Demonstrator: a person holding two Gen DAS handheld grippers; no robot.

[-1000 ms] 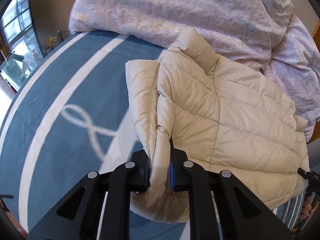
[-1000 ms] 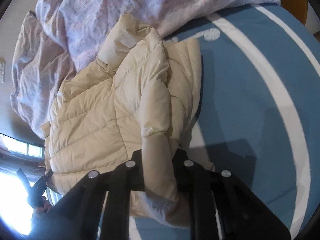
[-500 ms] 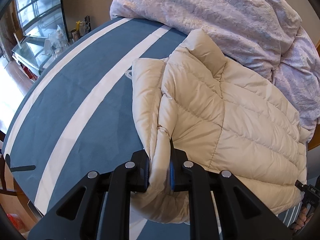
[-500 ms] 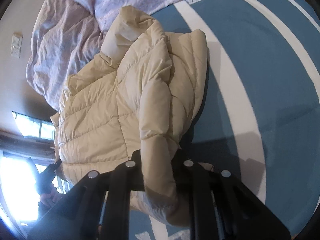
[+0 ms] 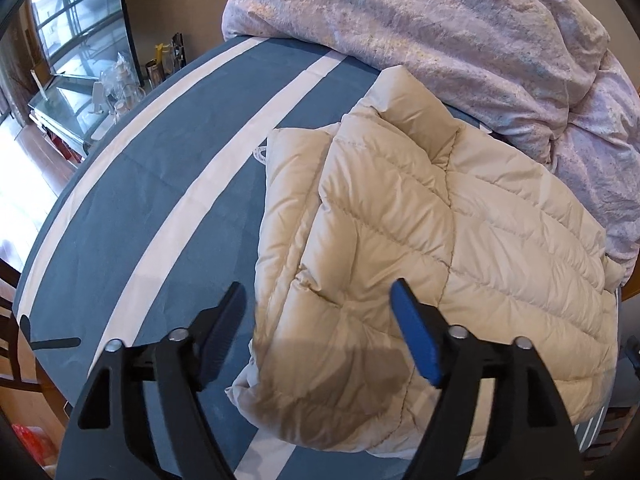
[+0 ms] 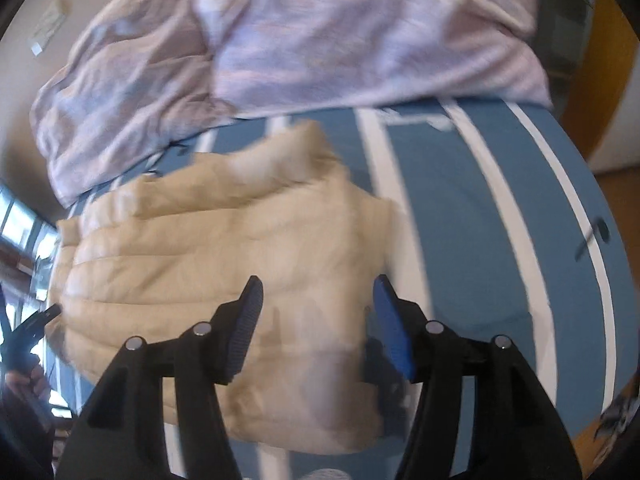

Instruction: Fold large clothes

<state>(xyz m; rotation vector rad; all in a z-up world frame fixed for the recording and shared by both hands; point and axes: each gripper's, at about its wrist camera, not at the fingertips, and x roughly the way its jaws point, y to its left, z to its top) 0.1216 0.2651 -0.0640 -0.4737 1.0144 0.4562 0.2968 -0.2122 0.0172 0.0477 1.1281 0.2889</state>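
The right wrist view is smeared with motion blur, so the seams and edges of the jacket (image 6: 224, 248) there are hard to make out, and its lower hem is hidden behind the gripper's black frame. In the left wrist view the near corner of the jacket (image 5: 420, 240) sits in shadow, and its far right side is cut off at the rim of the lens.

The jacket is a cream quilted puffer lying on a blue bedspread (image 5: 168, 216) with white stripes. One sleeve is folded over the body along the left edge, and the collar points toward a rumpled lilac duvet (image 5: 440, 28) heaped at the back of the bed; the duvet touches the jacket's far side.

The left gripper (image 5: 320, 300) hangs above the jacket's near edge with its jaws spread wide, holding nothing. The right gripper (image 6: 318, 294) is also wide apart and empty, over the jacket's lower part.
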